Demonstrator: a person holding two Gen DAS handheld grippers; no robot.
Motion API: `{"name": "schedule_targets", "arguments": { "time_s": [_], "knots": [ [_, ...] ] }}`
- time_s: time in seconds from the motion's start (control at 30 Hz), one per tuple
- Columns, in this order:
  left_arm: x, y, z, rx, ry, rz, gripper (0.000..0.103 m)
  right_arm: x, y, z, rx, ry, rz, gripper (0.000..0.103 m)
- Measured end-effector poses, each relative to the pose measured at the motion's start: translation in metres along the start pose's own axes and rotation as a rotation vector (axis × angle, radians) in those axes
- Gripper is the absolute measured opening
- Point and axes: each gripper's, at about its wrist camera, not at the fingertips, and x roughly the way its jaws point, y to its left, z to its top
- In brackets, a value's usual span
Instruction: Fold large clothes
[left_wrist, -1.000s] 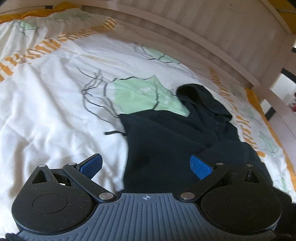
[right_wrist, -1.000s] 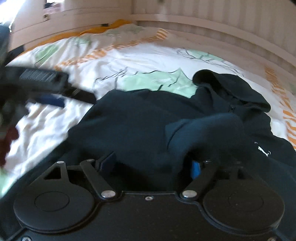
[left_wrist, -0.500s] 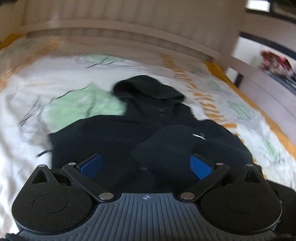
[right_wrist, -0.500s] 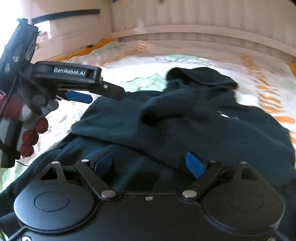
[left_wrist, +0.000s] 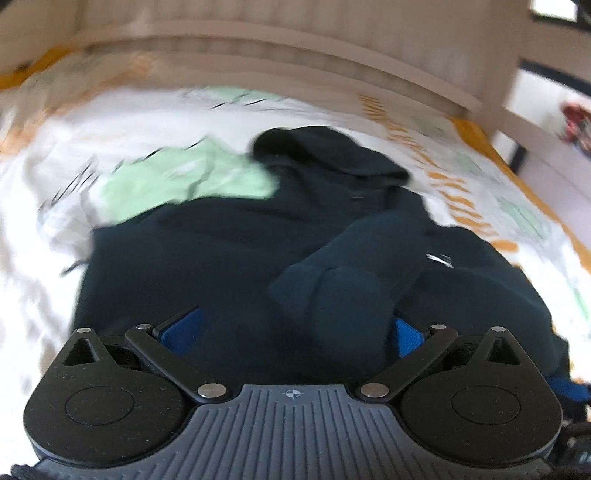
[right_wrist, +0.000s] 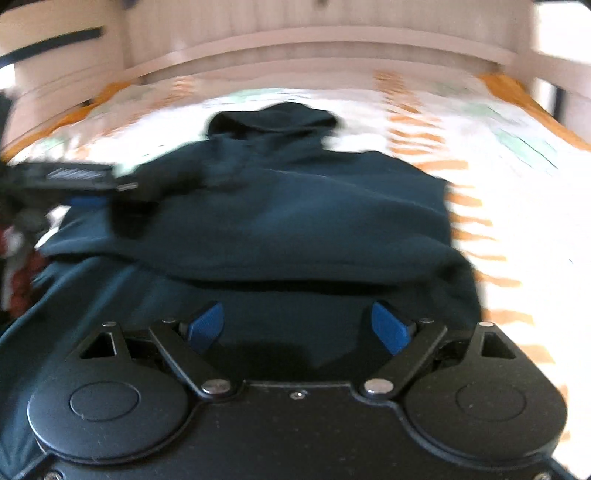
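A dark navy hoodie (left_wrist: 221, 251) lies on the bed, hood (left_wrist: 325, 151) toward the headboard, with a small white logo (left_wrist: 439, 258) on the chest. A sleeve (left_wrist: 343, 295) is folded across the body and bulges up between my left gripper's (left_wrist: 291, 332) blue pads (left_wrist: 181, 330), which stand wide open around it. In the right wrist view the hoodie (right_wrist: 295, 221) fills the middle, one fold lying across it. My right gripper (right_wrist: 297, 326) is open and empty just above the cloth. The left gripper (right_wrist: 81, 177) shows at the left, blurred.
The bed sheet (left_wrist: 184, 122) is white with green leaf prints and orange stripes. A pale wooden headboard (left_wrist: 295, 48) runs along the far side and a bed rail (left_wrist: 532, 125) on the right. Bare sheet lies left (left_wrist: 37, 258) and right (right_wrist: 509, 229) of the hoodie.
Both grippers moved right and closer over the hoodie. The right gripper let go of the sleeve it carried across and opened. The sleeve now lies between the left gripper's pads.
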Motion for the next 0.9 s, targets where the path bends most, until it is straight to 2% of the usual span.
{"name": "schedule_targets", "arguments": {
  "time_s": [0.07,0.13,0.23,0.3,0.37,0.5,0.57,0.63,0.7,0.83,0.9],
  "knots": [
    [-0.007,0.020,-0.005,-0.057,-0.008,0.024,0.103,0.000,-0.015,-0.001,0.054,-0.005,-0.019,0.086],
    [-0.013,0.037,-0.008,-0.100,-0.008,0.048,0.103,-0.001,-0.023,-0.002,0.091,-0.018,0.016,0.085],
    [-0.023,0.051,-0.010,-0.136,-0.020,0.026,0.103,-0.001,-0.019,-0.001,0.057,-0.013,-0.003,0.084],
    [-0.030,0.052,-0.010,-0.128,-0.026,0.032,0.103,0.000,-0.015,-0.001,0.029,-0.011,-0.025,0.084],
    [-0.036,0.055,-0.010,-0.120,-0.029,0.039,0.103,-0.002,-0.018,-0.002,0.026,-0.004,-0.095,0.084],
    [-0.041,0.062,-0.012,-0.145,-0.021,0.033,0.103,-0.010,-0.042,0.001,0.152,-0.008,-0.098,0.078],
    [-0.045,0.065,-0.013,-0.144,-0.020,0.048,0.103,-0.017,-0.039,0.007,0.117,-0.034,-0.152,0.082],
    [-0.044,0.067,-0.013,-0.139,-0.013,0.070,0.103,-0.023,-0.042,0.011,0.118,-0.072,-0.156,0.082],
    [-0.046,0.070,-0.012,-0.125,-0.009,0.085,0.103,-0.025,-0.051,0.016,0.175,-0.086,-0.133,0.083],
    [-0.051,0.067,-0.007,-0.105,-0.027,0.097,0.103,-0.012,-0.064,0.031,0.224,-0.090,-0.137,0.083],
    [-0.054,0.062,-0.005,-0.086,-0.043,0.090,0.103,0.002,-0.066,0.035,0.209,-0.060,-0.167,0.083]
  ]
}}
